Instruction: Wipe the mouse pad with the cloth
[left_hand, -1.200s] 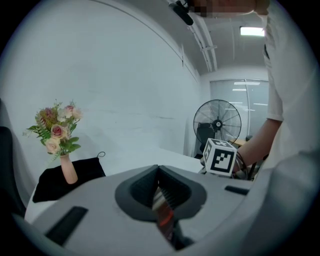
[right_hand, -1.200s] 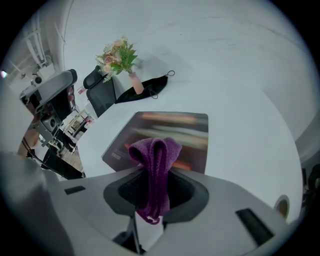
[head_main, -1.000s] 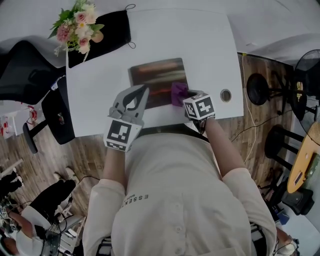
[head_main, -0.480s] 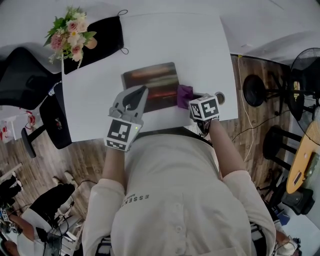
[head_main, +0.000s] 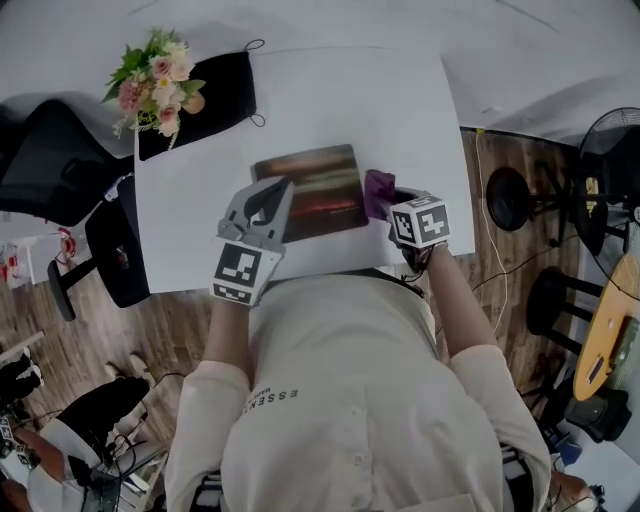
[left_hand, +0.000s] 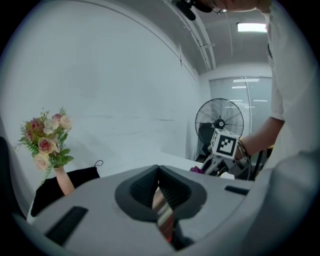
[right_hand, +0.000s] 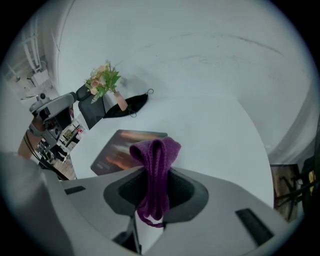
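Where your right tool (head_main: 392, 205) sits, just off the right edge of the mouse pad (head_main: 312, 190), its jaws are clamped on the purple cloth (right_hand: 155, 160). The cloth is folded into a bunch that rises above the jaw tips and trails a loose end below them. From your head view the cloth is at the pad's right edge, but I cannot tell whether it touches or overlaps it. The pad lies flat on the white bench (head_main: 350, 90), dark printed face up, toward the bench edge nearest you.

Your left tool (head_main: 272, 195) is over the left part of the pad. Its jaws are brought together with nothing held between them, and a strip of the pad shows through the slit beneath them.

Beyond the pad's far left corner a black fabric piece (head_main: 210, 85) with small loops lies on the bench. A bunch of pink and cream flowers (head_main: 155, 62) stands at its left end. Off the bench, left of the pad, is a black chair (head_main: 50, 150). A standing fan (head_main: 610, 125) is well to the pad's right.
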